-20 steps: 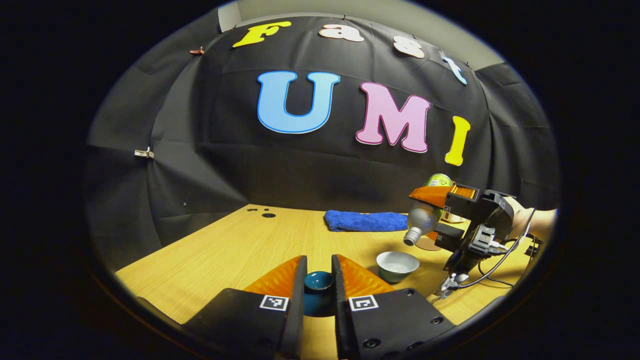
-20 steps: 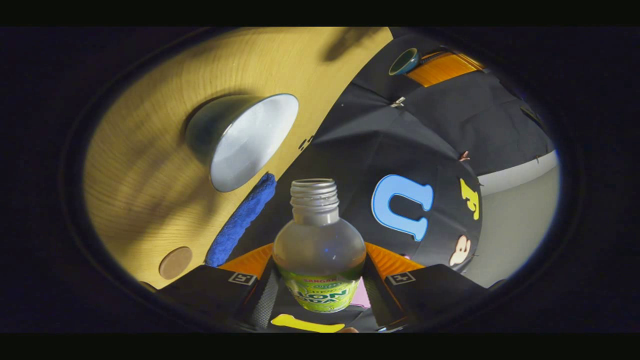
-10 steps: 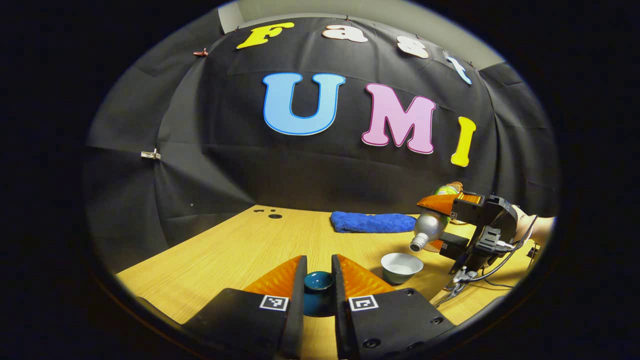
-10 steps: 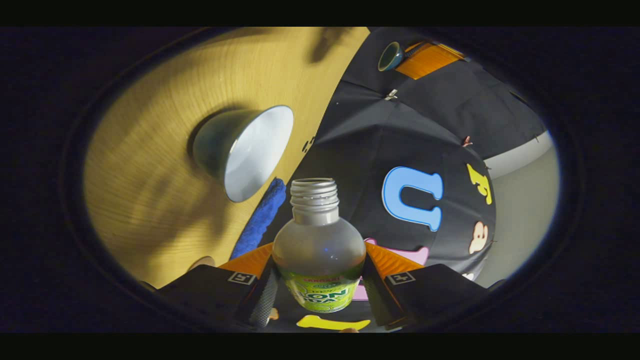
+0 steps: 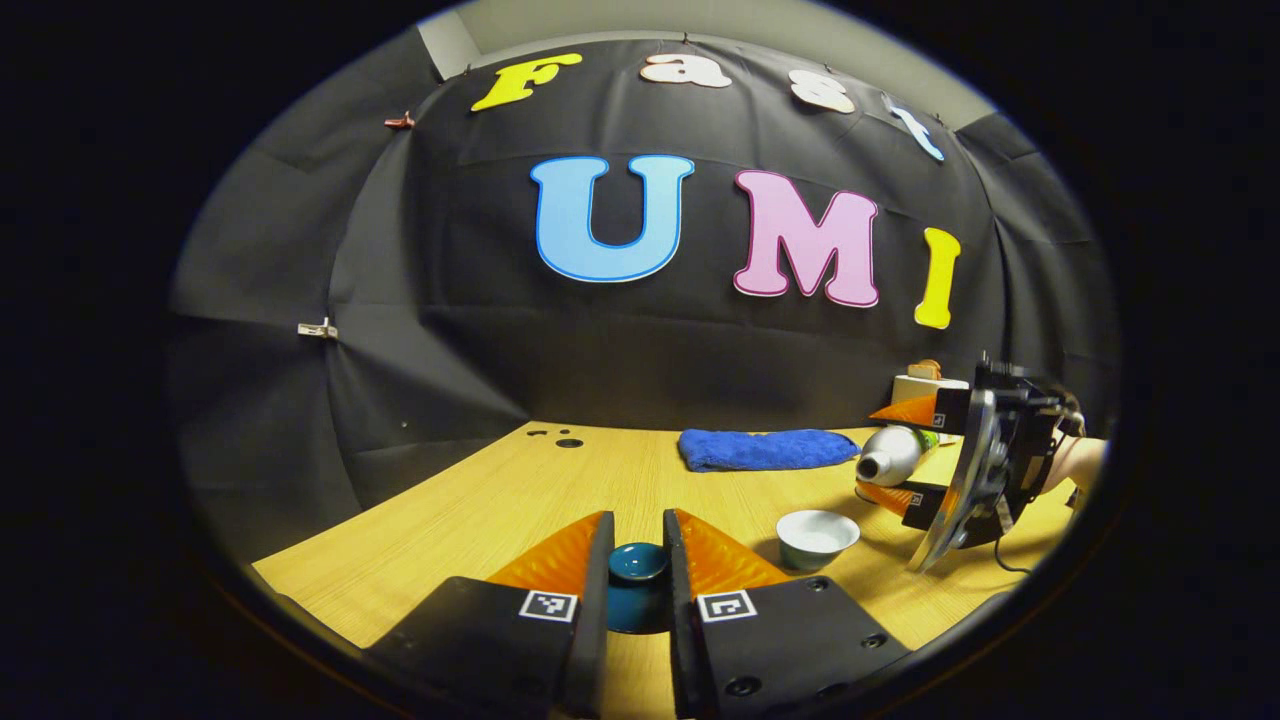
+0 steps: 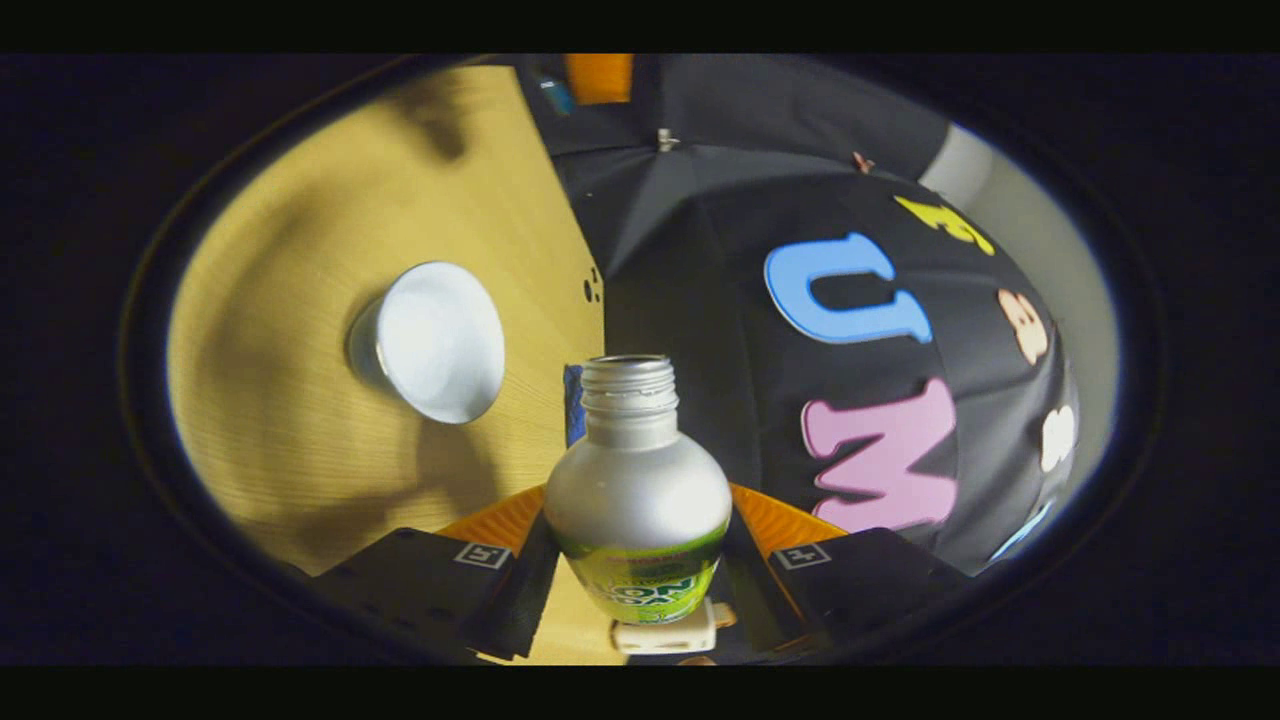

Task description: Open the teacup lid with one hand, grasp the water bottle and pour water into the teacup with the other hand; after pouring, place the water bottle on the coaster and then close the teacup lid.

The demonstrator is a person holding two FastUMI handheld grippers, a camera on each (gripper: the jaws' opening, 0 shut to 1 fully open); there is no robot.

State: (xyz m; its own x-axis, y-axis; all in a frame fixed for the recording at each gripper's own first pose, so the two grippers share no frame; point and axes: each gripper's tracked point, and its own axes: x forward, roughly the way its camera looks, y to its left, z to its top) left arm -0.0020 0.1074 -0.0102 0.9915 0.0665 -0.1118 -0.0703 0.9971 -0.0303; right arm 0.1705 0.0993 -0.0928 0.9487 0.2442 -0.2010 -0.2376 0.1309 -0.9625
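Right gripper view: fingers (image 6: 728,545) pinch the silver bottle (image 6: 638,495), lying sideways, mouth toward the white teacup (image 6: 438,341); left fingers (image 5: 690,555) pinch the dark teal lid (image 5: 637,562).

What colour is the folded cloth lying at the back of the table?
Blue. The cloth shows best in the left gripper view, near the booth wall.

The lid (image 5: 638,562) was dark teal. The teacup (image 5: 817,534) was pale grey-green outside and white inside (image 6: 438,341). The bottle (image 6: 638,490) was matte silver with a bright green label bearing darker lettering. The cloth (image 5: 768,448) was deep blue and fuzzy. The table (image 5: 520,500) was light yellow wood with fine straight grain. Each gripper body carried 2 small black-and-white square markers.
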